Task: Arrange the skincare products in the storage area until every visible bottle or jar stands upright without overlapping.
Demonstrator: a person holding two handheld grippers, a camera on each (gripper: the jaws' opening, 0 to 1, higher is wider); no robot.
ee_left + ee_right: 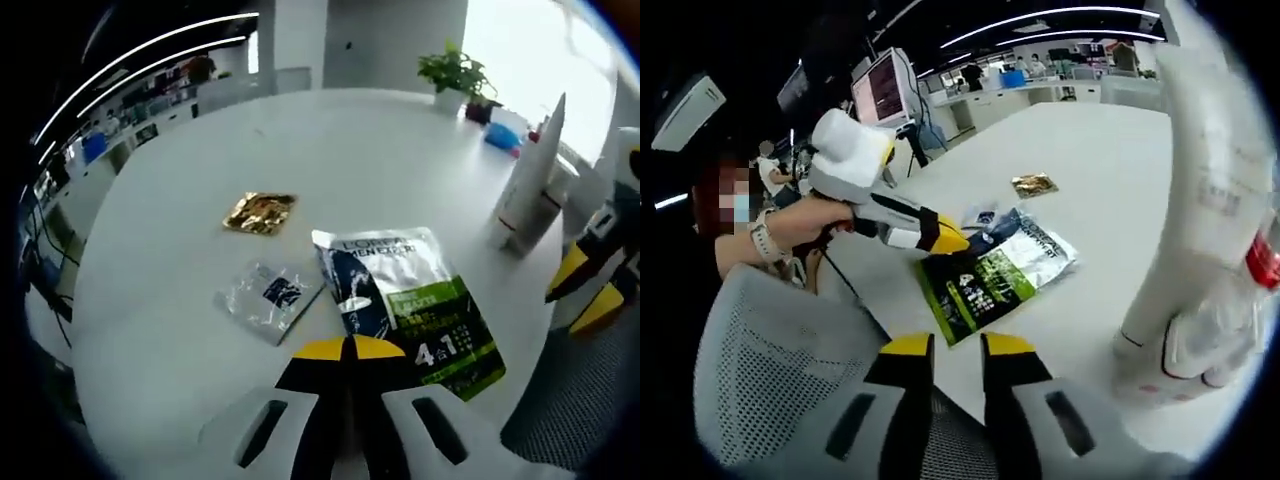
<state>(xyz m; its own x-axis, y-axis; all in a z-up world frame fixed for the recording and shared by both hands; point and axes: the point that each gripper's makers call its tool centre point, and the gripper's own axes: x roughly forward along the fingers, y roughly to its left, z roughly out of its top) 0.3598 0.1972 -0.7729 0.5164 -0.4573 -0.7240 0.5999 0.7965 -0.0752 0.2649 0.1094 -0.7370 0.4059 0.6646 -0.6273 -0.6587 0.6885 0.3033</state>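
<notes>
A green and white L'Oreal pouch (pixel 405 300) (pixel 990 275) lies flat on the round white table (pixel 330 150). Left of it lie a clear sachet (pixel 268 297) and, farther off, a gold sachet (pixel 259 212) (pixel 1034 184). A tall white tube (pixel 530 185) (pixel 1210 200) stands upright at the table's right side, with a smaller bottle (pixel 1200 340) pressed against its base. My left gripper (pixel 350 350) (pixel 950 240) is shut and empty, its tips at the pouch's near edge. My right gripper (pixel 958 350) (pixel 585 290) hovers off the table edge, jaws slightly apart, holding nothing.
A grey mesh chair (pixel 770 370) (pixel 590 400) sits below the right gripper by the table edge. Potted plants (pixel 455 75) and a blue object (pixel 500 135) stand at the table's far side. A person's hand (pixel 790 225) holds the left gripper. Desks and monitors lie beyond.
</notes>
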